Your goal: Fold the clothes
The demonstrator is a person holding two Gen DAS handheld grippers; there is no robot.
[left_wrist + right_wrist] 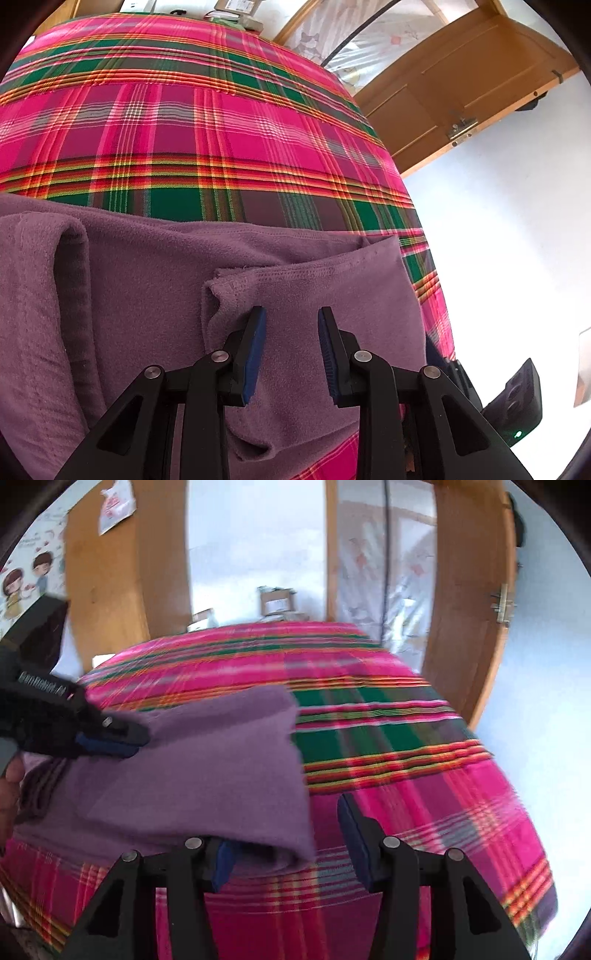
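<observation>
In the left wrist view, the left gripper [291,350] hovers over the purple fleece garment [147,295], which lies on the near part of a bed covered by a pink and green plaid blanket [221,129]. Its jaws stand partly open with bare fleece showing between the blue pads [255,347]; they clasp nothing, and whether the tips touch the cloth cannot be told. A stitched hem [295,275] of a folded-over flap lies just ahead of the fingertips, and a rolled fold runs along the left side. In the right wrist view, which is blurred, the right gripper [291,845] sits at the near right corner of the fleece [207,775], jaws wide apart; the lifted cloth edge covers the left pad and reaches into the gap, but the right pad [352,834] stands clear, so nothing is pinched. The left gripper [110,738] appears across the garment, low over it. To do the fold well, each gripper should probably take a corner of the same edge, bite through the full thickness, then carry it across evenly so the hems meet.
</observation>
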